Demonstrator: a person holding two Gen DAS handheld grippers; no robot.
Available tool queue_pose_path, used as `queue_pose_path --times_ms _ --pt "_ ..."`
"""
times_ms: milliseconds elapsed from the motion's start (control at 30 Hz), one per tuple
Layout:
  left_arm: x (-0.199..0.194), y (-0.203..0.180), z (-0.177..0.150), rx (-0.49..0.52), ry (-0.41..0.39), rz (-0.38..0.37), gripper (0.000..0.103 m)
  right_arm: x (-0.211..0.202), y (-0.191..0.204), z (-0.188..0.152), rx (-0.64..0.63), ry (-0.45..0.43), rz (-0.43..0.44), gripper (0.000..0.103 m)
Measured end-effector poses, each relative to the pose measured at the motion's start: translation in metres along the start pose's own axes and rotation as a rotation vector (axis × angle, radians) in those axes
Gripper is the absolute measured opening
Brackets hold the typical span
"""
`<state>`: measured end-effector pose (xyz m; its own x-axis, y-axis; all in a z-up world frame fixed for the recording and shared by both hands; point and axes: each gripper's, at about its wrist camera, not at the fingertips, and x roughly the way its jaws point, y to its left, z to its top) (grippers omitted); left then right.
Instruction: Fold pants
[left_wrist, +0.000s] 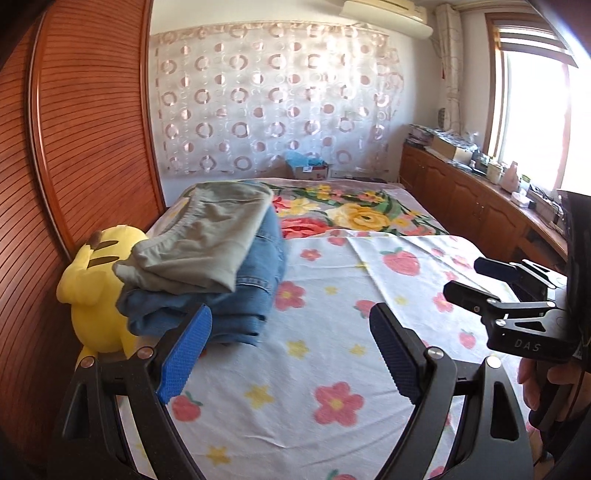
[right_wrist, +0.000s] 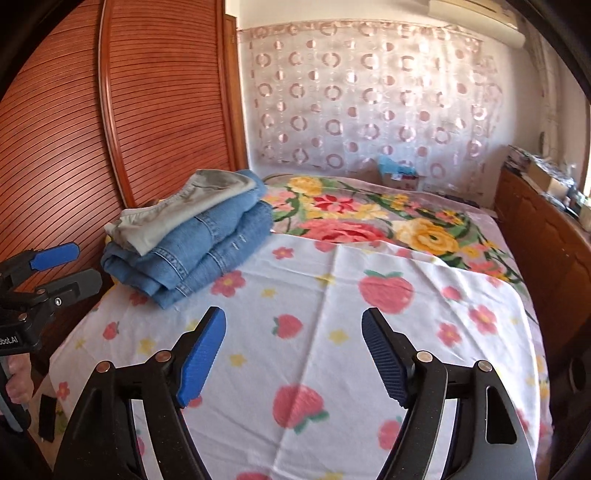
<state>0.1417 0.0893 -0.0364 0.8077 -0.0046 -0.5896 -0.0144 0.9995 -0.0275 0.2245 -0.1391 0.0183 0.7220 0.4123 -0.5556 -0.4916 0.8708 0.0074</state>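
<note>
Both tongs stand apart and empty — left gripper (left_wrist: 291, 347), right gripper (right_wrist: 293, 354) — over the strawberry sheet (right_wrist: 332, 295). At ten o'clock lies the folded stack: khaki pants (right_wrist: 177, 218) atop jeans (right_wrist: 207, 251). Denim looks heavy and stiff, khaki soft — pinch at the waistband.

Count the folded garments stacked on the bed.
2: beige folded pants on top, blue denim jeans beneath, beside the wooden wardrobe. Others may be hidden within the stack.

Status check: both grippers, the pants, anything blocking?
Left gripper open, empty. Right gripper open, empty. Khaki pants folded atop folded jeans at bed's left edge. Strawberry sheet bare ahead, nothing blocking.
</note>
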Motion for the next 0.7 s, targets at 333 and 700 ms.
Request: queue_pose_path --times_ms 333,700 --pt "-0.033 -0.057 -0.002 0.048 -0.035 -0.076 0.088 -0.088 0.009 -0.025 0.086 -0.065 -0.115 0.078" --pt "-0.07 -0.094 0.003 0.101 -0.103 -0.088 0.088 -0.144 0.035 -0.042 0.14 -0.148 -0.198 0.078"
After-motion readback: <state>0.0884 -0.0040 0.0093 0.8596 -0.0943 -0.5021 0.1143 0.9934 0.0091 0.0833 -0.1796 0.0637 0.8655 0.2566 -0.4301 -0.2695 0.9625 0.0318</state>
